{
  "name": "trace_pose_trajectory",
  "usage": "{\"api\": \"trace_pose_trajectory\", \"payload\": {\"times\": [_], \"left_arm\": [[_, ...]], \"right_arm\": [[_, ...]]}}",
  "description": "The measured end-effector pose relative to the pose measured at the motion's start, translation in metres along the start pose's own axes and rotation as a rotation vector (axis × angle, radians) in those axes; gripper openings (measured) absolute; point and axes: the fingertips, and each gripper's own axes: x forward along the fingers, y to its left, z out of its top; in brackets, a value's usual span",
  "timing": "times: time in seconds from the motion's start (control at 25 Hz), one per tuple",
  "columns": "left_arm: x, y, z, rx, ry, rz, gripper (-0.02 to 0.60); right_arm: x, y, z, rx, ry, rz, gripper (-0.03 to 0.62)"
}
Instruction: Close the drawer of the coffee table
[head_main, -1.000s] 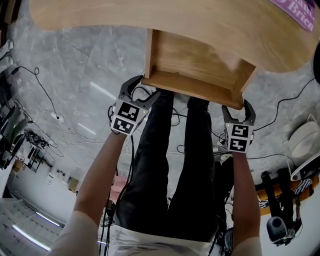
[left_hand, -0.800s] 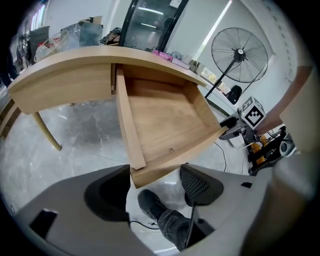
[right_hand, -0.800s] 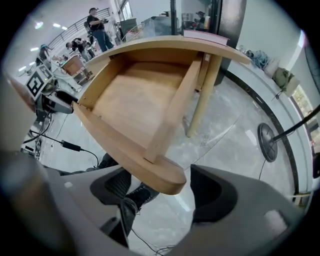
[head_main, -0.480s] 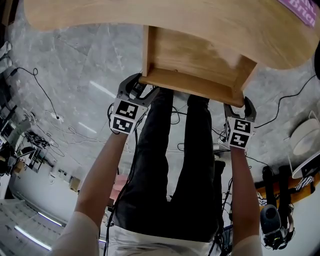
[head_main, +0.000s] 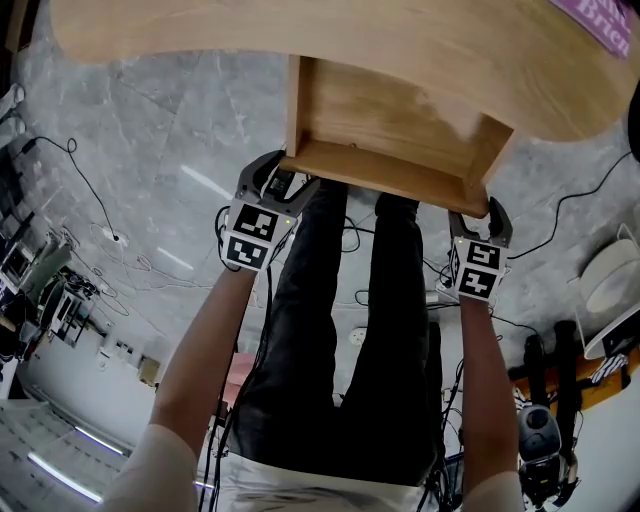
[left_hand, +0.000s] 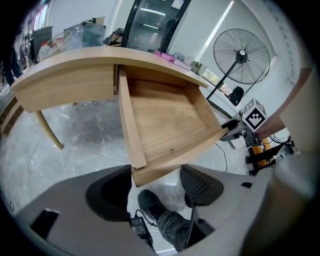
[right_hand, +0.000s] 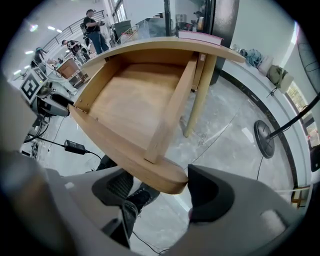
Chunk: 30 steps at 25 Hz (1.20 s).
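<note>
The wooden coffee table (head_main: 300, 35) has its drawer (head_main: 390, 120) pulled out toward me, and the drawer holds nothing. My left gripper (head_main: 280, 178) is open at the left corner of the drawer front (head_main: 380, 172). In the left gripper view that corner (left_hand: 137, 176) sits just at the mouth of the gripper (left_hand: 155, 177), touching neither pad. My right gripper (head_main: 476, 215) is open too. In the right gripper view the rounded right end of the drawer front (right_hand: 172, 182) lies between the jaws of that gripper (right_hand: 160, 187), close against the right-hand pad and clear of the other.
The person's legs (head_main: 350, 330) and shoes stand under the drawer front. Cables and a power brick (right_hand: 76, 146) trail over the grey marble floor (head_main: 150, 120). A table leg (right_hand: 199, 95) and a fan base (right_hand: 263, 132) are to the right, and a standing fan (left_hand: 241, 50) is behind.
The right gripper has crept a little up to the right end of the drawer front. The left gripper and the drawer have stayed where they were.
</note>
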Motion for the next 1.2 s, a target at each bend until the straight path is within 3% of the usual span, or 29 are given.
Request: {"api": "trace_pose_trajectory", "payload": {"times": [0.88,1.2], "left_arm": [[-0.019,0.005,0.032,0.022,-0.039,0.021,0.314],[-0.022,0.009,0.049,0.029,-0.089,0.031,0.314]], "right_arm": [[-0.019,-0.005,0.029,0.004,-0.064,-0.012,0.347],[-0.023,-0.01,0.044,0.006,-0.113,-0.022,0.347]]}}
